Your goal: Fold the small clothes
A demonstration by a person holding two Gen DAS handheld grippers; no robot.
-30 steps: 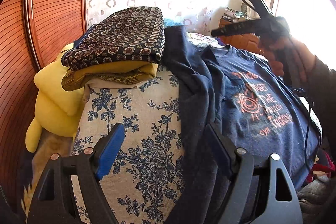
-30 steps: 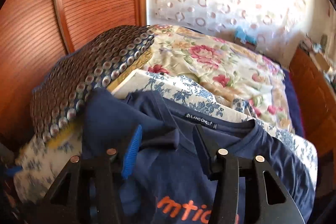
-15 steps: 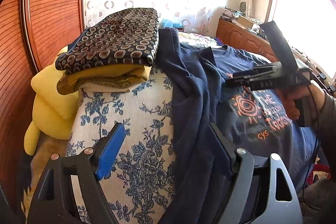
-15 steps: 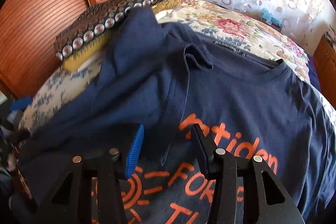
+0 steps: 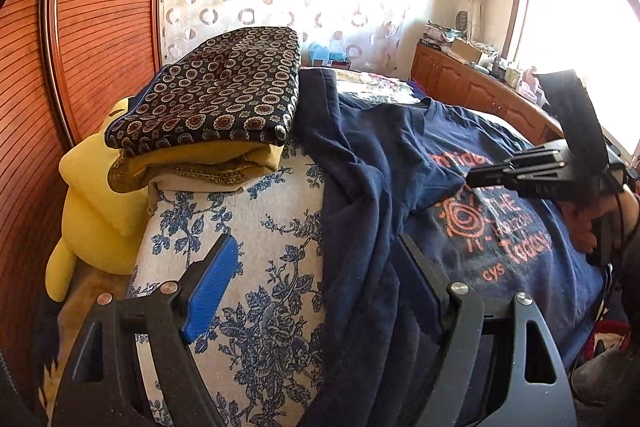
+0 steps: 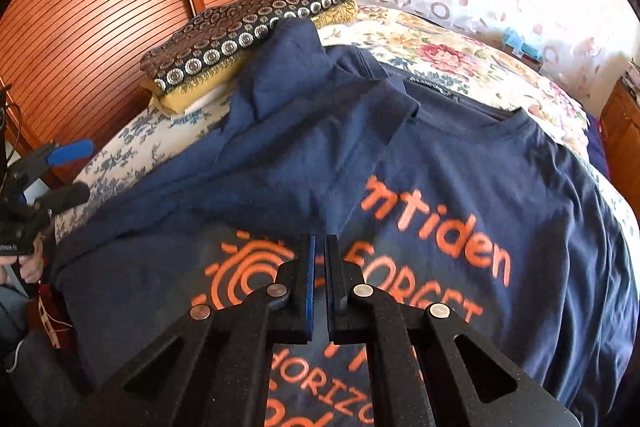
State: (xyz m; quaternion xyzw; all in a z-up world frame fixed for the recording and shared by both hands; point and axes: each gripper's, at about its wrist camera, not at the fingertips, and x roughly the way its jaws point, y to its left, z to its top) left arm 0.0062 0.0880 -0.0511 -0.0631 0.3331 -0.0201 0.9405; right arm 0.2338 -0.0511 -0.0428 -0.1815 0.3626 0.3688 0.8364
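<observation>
Right gripper (image 6: 319, 259) jaws just closed, empty, over the navy T-shirt (image 6: 460, 163) mid-bed; left gripper (image 5: 316, 279) jaws wide

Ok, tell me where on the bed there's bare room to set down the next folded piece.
Bare blue-floral cover lies between the folded stack and the navy T-shirt's folded-over edge, by the open left gripper. The rose-patterned quilt beyond the shirt's collar is also free. The middle is crowded: the shirt covers it, with the shut right gripper above its print.

navy t-shirt (image 6: 460, 163) with orange print lies face-up, one side folded inward.
</observation>
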